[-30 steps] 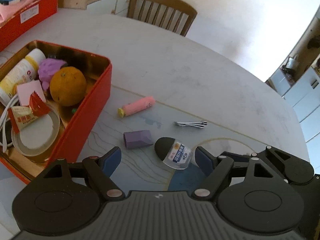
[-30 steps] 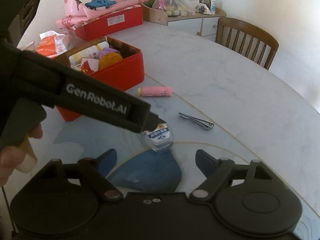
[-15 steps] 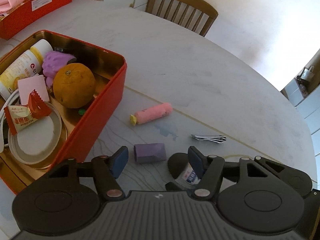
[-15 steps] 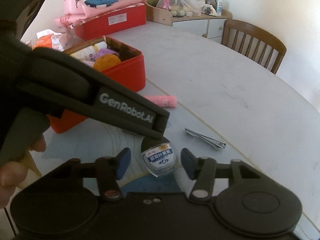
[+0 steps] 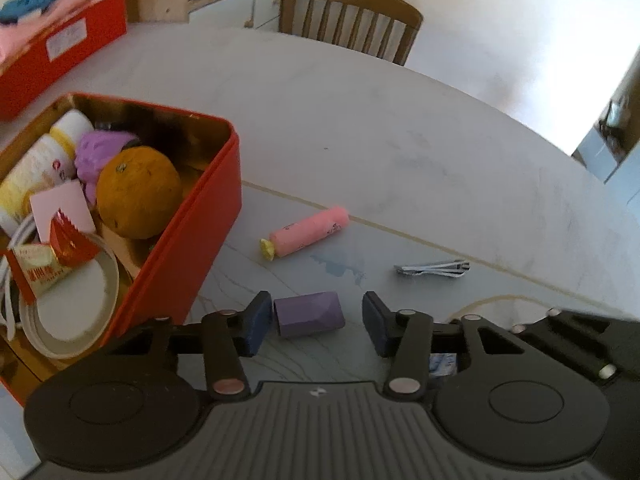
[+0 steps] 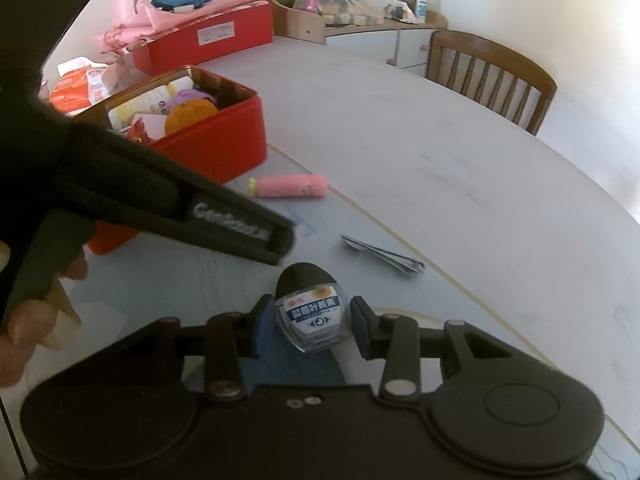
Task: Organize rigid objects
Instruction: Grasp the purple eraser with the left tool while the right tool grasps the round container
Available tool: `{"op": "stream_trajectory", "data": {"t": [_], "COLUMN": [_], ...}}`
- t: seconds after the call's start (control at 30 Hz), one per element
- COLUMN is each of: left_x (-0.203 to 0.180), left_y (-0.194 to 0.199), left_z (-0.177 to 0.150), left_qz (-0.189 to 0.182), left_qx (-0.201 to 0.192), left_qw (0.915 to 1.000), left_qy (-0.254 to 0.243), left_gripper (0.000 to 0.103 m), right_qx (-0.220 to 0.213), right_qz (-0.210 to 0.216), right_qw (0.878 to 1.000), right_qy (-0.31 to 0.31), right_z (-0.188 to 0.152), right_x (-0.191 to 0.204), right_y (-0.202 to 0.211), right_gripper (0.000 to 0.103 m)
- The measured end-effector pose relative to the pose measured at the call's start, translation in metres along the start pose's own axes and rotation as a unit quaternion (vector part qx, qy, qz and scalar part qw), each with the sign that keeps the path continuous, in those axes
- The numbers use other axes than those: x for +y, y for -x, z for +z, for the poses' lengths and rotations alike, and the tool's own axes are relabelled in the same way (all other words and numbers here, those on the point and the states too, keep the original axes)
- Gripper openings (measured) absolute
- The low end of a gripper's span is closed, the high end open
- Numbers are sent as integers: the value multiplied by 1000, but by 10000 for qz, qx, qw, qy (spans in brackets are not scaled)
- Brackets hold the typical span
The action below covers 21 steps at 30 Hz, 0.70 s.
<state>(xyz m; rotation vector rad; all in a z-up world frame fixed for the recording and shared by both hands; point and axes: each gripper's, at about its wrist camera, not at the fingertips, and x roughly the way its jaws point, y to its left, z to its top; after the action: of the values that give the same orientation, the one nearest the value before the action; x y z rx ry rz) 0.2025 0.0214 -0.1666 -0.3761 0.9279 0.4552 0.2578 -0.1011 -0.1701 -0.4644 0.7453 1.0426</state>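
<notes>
- So we're looking at a purple block (image 5: 310, 314), short and faceted, lying on its side on the pale table (image 5: 400, 152), near the corner of the red tin (image 5: 192, 248).
- The left gripper (image 5: 312, 320) has just been closing and the block sits between its blue pads. The left pad looks right up against it, but there's a clear gap on the right, so nothing's clamped yet.
- The right gripper (image 6: 306, 322) has been closing too, around a small clear bottle (image 6: 312, 312) with a black cap and a blue-and-white label. Its pads sit tight on both sides, so we'd call that grasped.
- Only the right wrist view shows the bottle properly; the left one catches just a sliver of label behind its own finger. The block only shows in the left view, since the left gripper's body hides it in the other.
- Count on the open table: one purple block, one bottle, one pink tube (image 5: 306, 232), one nail clipper (image 5: 434, 269).
- One orange (image 5: 138, 194) in the tin.
</notes>
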Motion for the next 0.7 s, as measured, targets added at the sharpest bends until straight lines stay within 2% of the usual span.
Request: {"op": "stream_trajectory", "data": {"t": [0.13, 0.3, 0.7], "left_x": [-9, -15, -6], "left_y": [0, 1, 29], "left_z": [-6, -11, -14], "left_qz": [218, 308, 39], "left_qx": [-152, -235, -173], "left_qw": [9990, 9974, 9983], "left_qy": [-370, -613, -548], "left_gripper": [37, 36, 36], "right_qx": [-12, 33, -35], "right_qz": [-68, -202, -362], "right_qw": [10000, 9997, 9973], "right_qy": [-71, -141, -636], "right_z": [-4, -5, -9], "right_x": [-2, 0, 0], "right_y": [2, 4, 39], "right_gripper": [40, 40, 40]}}
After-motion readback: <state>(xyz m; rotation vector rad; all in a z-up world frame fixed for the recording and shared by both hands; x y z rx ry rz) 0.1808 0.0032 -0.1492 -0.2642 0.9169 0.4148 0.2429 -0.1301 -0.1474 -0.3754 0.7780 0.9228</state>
